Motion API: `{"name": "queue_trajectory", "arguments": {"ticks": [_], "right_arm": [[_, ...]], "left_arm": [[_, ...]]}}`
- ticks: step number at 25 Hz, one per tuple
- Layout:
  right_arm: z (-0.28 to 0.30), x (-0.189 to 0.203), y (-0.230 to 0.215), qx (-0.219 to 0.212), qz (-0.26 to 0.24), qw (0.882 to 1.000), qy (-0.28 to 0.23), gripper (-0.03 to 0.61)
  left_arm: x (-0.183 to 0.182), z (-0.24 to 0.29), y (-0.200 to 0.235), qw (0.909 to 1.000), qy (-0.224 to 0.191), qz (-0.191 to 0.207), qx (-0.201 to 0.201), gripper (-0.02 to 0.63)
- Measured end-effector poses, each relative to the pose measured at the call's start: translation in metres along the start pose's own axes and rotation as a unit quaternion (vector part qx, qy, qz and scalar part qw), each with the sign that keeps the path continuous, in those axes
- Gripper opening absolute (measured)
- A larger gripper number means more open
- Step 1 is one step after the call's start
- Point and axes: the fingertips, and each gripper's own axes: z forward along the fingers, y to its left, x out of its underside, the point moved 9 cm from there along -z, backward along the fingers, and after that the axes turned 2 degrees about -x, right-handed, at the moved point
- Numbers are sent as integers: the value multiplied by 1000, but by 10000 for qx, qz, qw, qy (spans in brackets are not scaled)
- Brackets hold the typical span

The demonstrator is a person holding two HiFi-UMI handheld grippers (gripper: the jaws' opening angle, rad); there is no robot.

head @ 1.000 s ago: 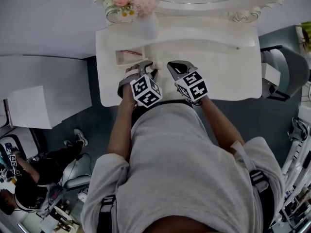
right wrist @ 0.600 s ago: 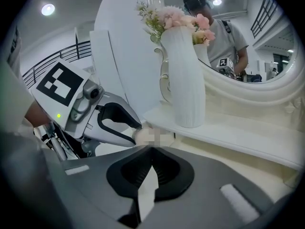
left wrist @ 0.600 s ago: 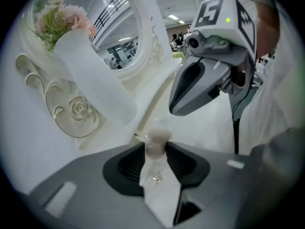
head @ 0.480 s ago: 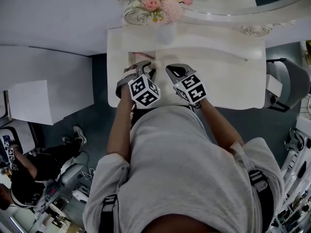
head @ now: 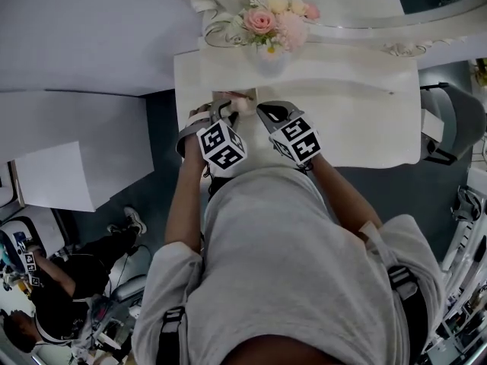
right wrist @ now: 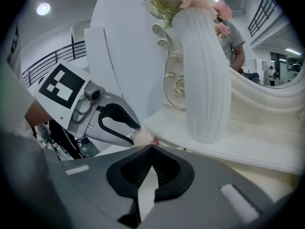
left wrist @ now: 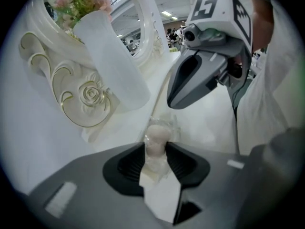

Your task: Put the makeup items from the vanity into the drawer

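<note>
The makeup item (left wrist: 156,140), a small pale pink piece in clear wrap, is pinched between the ribbed pads of your left tongs (left wrist: 156,152), above the front left part of the table (head: 358,120). Its rounded top pokes out past the tips. Your right tongs (right wrist: 151,149) are clenched on nothing and hang just beside the left pair, tips close together. Right behind both stands the tall white vase (right wrist: 205,75) of flowers (head: 274,17), against the carved mirror frame (left wrist: 71,94).

Here are the risks as I judge them. The wrap looks slippery, so the item could squirt out of the pads if you ease your grip or tilt before you are over the drawer. I cannot make out the drawer in these views, and it may lie under your tongs. A blind release could leave the item on the table or the floor. With 2 tools this close, a sideways swing could knock the held piece loose. Reaching further in could tip the vase.
</note>
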Motion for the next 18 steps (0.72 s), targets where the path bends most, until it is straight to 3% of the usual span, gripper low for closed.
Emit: {"name": "queue_trajectory", "arguments": {"ticks": [7, 18], "right_arm": [[23, -11, 9, 150, 201, 9997, -9, 0], [34, -7, -4, 320, 414, 9986, 76, 0]], "left_arm": [[17, 9, 15, 9990, 44, 309, 308, 143], [25, 31, 23, 9962, 132, 447, 742, 144]]}}
